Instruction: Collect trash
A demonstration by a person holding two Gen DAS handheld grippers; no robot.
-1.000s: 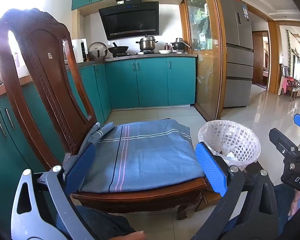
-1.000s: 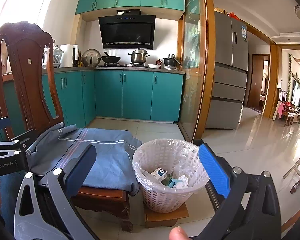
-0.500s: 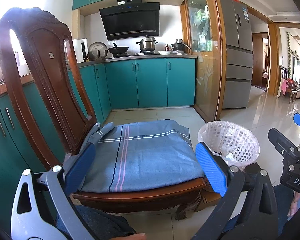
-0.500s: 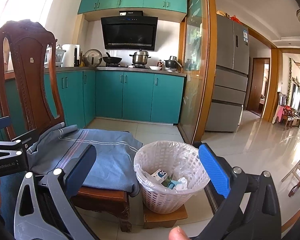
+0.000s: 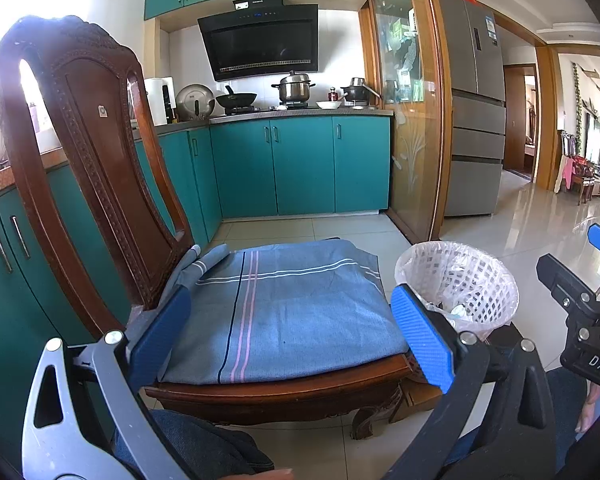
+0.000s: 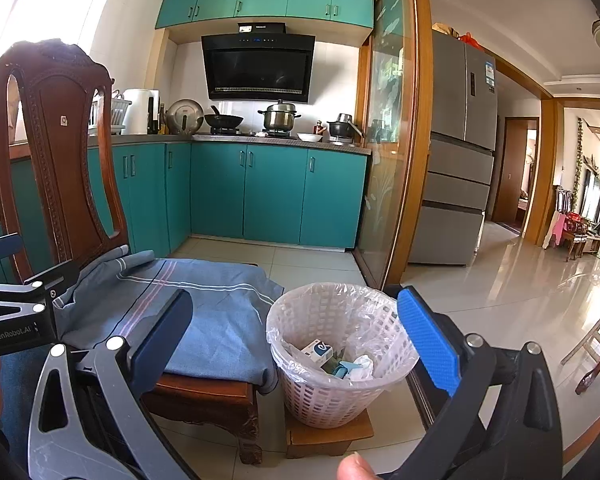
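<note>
Trash, a small white box [image 6: 319, 350] and crumpled white paper [image 6: 362, 364], lies in the white plastic basket [image 6: 300, 392] beside the wooden chair [image 6: 204, 390]; we think it is light and soft. Both our left gripper [image 5: 290, 344] and right gripper [image 6: 296, 340] are wide open, empty.

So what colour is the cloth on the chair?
The cloth is grey-blue with white, pink and dark stripes; the left wrist view shows it best.

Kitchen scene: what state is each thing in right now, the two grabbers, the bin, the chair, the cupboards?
Left gripper: open, empty.
Right gripper: open, empty.
Waste basket: upright on a low wooden block, lined with a plastic bag, some trash at the bottom.
Small box: lying inside the basket.
Chair: upright, seat covered.
Blue cloth: spread flat on the seat, nothing on it.
Cupboard doors: shut.
</note>
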